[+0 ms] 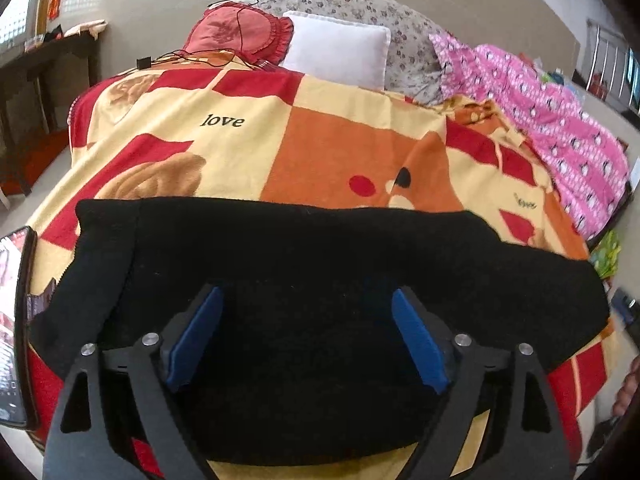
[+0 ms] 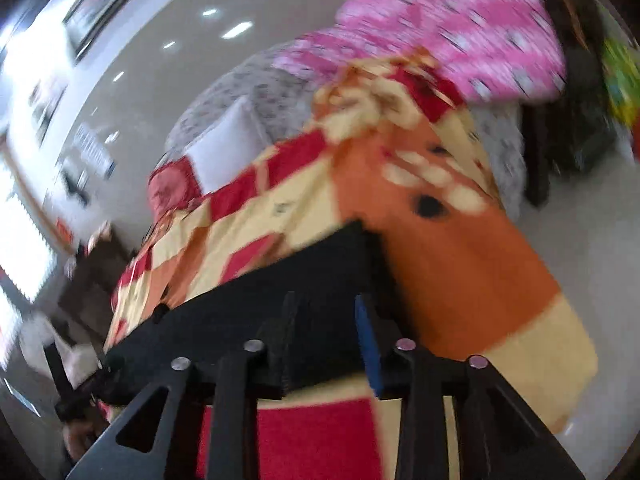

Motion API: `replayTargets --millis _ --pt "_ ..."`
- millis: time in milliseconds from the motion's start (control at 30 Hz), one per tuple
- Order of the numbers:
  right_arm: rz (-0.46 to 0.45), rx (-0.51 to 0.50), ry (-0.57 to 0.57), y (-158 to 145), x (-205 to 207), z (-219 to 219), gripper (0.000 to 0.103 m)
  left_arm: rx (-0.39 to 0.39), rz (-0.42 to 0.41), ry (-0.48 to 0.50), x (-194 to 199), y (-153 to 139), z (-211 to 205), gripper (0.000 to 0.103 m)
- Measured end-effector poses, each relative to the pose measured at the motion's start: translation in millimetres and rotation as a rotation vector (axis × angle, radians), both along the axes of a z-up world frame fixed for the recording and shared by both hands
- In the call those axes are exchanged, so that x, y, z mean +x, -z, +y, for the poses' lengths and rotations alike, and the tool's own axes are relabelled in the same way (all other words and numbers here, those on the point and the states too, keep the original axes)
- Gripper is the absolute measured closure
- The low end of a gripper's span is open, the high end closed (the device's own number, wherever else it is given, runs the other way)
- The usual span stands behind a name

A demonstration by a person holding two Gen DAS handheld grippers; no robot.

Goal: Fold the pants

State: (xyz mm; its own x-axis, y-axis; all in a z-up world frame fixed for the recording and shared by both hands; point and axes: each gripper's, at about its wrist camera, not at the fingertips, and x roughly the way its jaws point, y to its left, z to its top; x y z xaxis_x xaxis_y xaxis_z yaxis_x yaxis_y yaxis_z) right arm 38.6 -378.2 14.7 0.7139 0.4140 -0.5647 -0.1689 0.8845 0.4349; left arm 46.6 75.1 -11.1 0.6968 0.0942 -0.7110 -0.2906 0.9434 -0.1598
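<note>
The pants [image 1: 320, 280] lie as a black band across the near part of the bed, on the blanket [image 1: 320, 132] w/ red, orange and cream squares. The left tongs [image 1: 306, 296] are wide apart, both blue pads above the cloth, holding nothing. The right tongs [image 2: 326, 304] are at a narrower gap near the pants' right end; this view is blurred, so I cannot tell if cloth is between the pads. The pants seem already folded to a band, so probably the next fold is end to end. To do it well: take each end at the corner, grip all layers together, not only the top one, lift low, and lay edge on edge. The dark thick cloth hides its layers, so check before closing. A phone [image 1: 16, 328] lies at the left edge; keep the cloth away from it.
</note>
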Motion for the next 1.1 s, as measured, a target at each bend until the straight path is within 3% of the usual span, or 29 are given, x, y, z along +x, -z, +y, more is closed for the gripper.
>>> replayTargets --millis 133,200,267,367,567,1100 --pt "-0.045 -0.150 -0.101 -4.8 10.2 51.7 0.062 0.041 0.027 0.004 3.8 1.2 -4.7 0.014" --pt "-0.016 -0.284 -0.109 4.1 20.1 71.8 0.061 0.047 0.031 0.005 4.4 1.5 -5.0 0.013" --pt "0.043 -0.349 -0.122 20.5 22.7 79.8 0.055 0.043 0.028 0.007 3.9 1.3 -4.1 0.013" --pt "-0.023 -0.373 -0.122 29.7 17.1 87.5 0.043 0.039 0.026 0.010 4.0 1.7 -4.8 0.012" --pt "-0.016 -0.419 -0.125 33.7 15.2 102.1 0.021 0.027 0.022 0.019 4.0 1.7 -3.5 0.010" --pt "-0.080 -0.445 -0.086 34.4 2.0 108.4 0.017 0.012 0.014 0.040 3.4 1.1 -3.7 0.004"
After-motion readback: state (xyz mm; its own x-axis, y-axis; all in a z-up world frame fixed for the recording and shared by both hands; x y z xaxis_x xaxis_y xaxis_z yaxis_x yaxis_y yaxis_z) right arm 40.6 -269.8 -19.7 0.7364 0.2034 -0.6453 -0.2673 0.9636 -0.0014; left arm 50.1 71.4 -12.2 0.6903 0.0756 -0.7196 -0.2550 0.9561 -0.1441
